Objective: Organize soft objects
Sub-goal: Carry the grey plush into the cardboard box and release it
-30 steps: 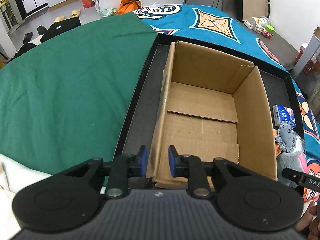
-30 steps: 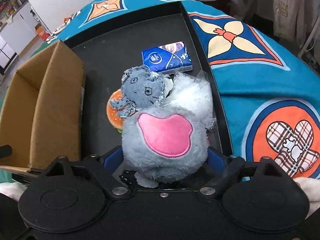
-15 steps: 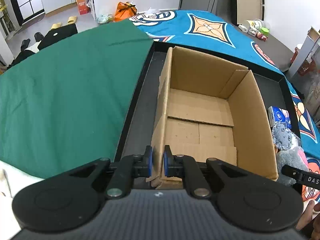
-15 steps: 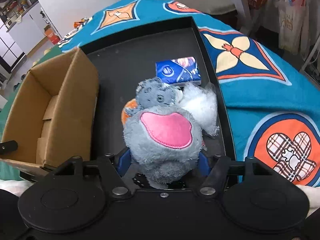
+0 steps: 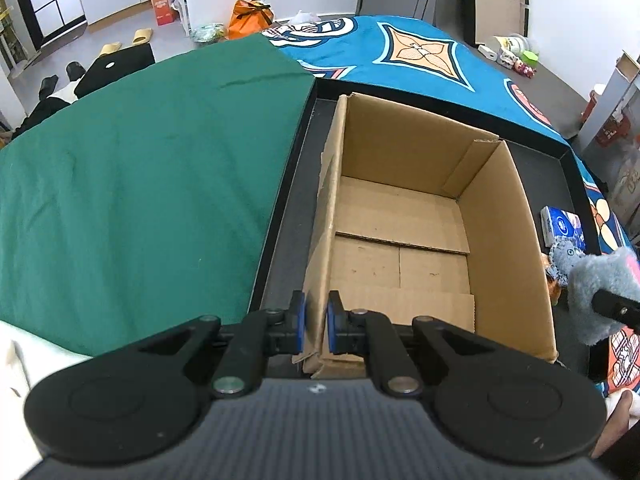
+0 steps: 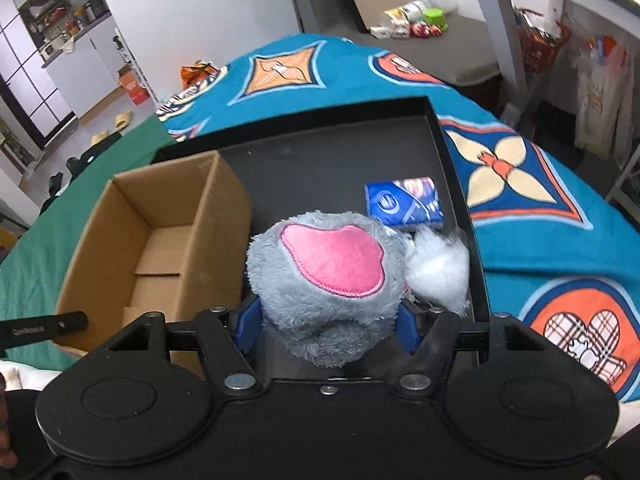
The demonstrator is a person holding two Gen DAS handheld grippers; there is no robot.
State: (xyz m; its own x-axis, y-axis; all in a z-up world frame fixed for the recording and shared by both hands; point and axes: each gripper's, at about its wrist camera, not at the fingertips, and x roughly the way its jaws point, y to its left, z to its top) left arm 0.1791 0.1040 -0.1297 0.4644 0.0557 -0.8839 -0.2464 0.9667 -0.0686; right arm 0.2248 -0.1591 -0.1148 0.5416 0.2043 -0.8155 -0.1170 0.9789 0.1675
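Observation:
My left gripper (image 5: 315, 327) is shut on the near left wall of an open, empty cardboard box (image 5: 400, 216) that stands in a black tray (image 5: 286, 216). My right gripper (image 6: 326, 322) is shut on a grey plush toy with a pink patch (image 6: 326, 276) and holds it lifted above the tray, just right of the box (image 6: 160, 236). The plush also shows at the right edge of the left wrist view (image 5: 600, 284). A small blue-grey plush (image 5: 562, 258) lies on the tray beside the box.
A blue tissue pack (image 6: 404, 202) and a white fluffy item in clear wrap (image 6: 440, 270) lie at the tray's right side. The tray (image 6: 328, 160) sits on a blue patterned cloth (image 6: 540, 208) beside a green cloth (image 5: 140, 160).
My left gripper closed on the box's wall. My right gripper closed on the grey plush and lifted it off the pile, toward the box.

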